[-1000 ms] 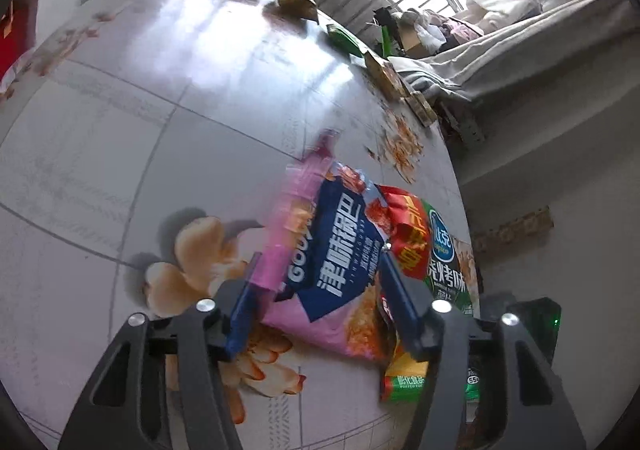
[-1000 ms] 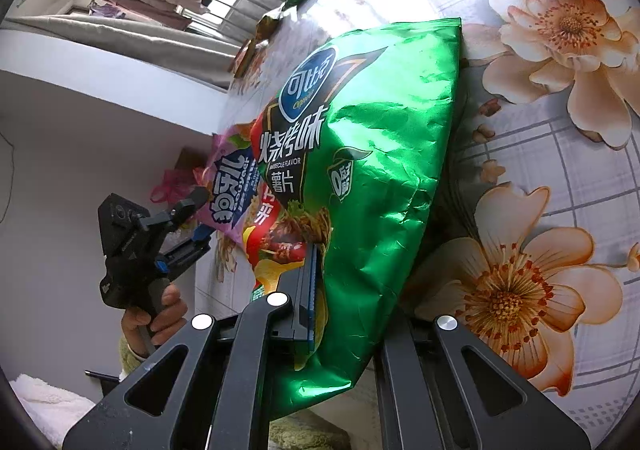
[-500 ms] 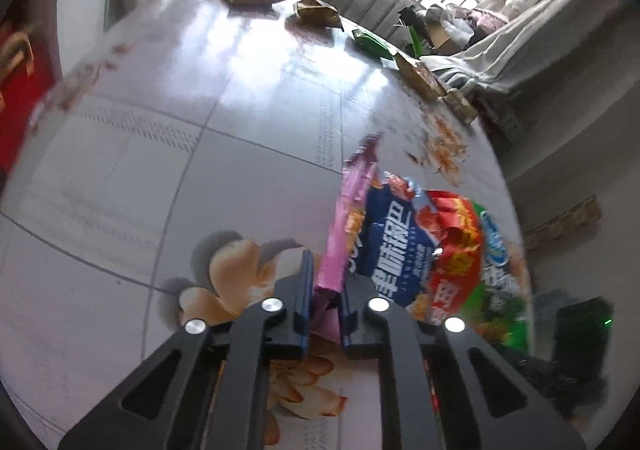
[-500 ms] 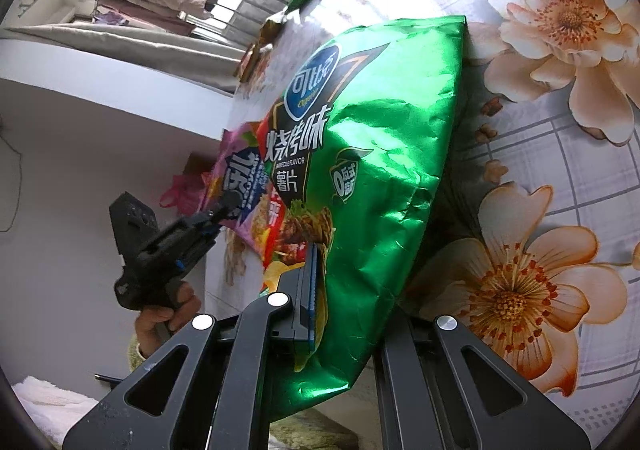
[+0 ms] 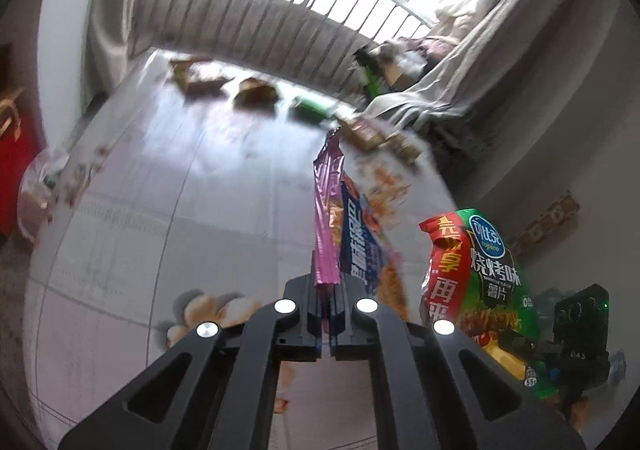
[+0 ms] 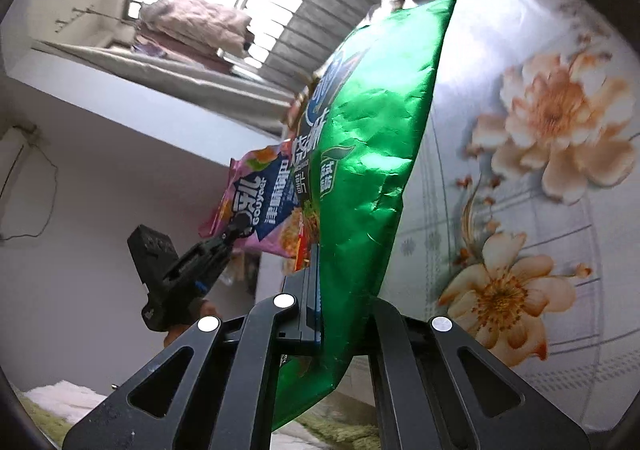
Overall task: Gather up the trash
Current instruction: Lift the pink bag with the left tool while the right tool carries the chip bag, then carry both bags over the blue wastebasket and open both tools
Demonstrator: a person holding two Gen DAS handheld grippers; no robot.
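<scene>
My left gripper [image 5: 329, 292] is shut on the lower edge of a pink and blue snack bag [image 5: 340, 218], which stands on edge above the floral table [image 5: 160, 210]. My right gripper [image 6: 338, 286] is shut on a green chip bag [image 6: 372, 138], lifted off the table [image 6: 560, 234]. In the right wrist view the left gripper [image 6: 236, 228] holds the pink and blue bag [image 6: 260, 202] to the left of the green bag. The left wrist view shows the green bag [image 5: 488, 282] at the right, with the right gripper's black body behind it.
Several more wrappers [image 5: 256, 90] and a green packet [image 5: 310, 108] lie along the table's far edge by the window railing. Crumbs [image 5: 384, 190] are scattered near the right edge. A bed with bedding [image 5: 448, 90] stands beyond. A person's hand [image 6: 184, 326] holds the left gripper.
My left gripper closed on the pink and blue bag and lifted it off the table. My right gripper rose with the green bag, and both views tilted up toward the window.
</scene>
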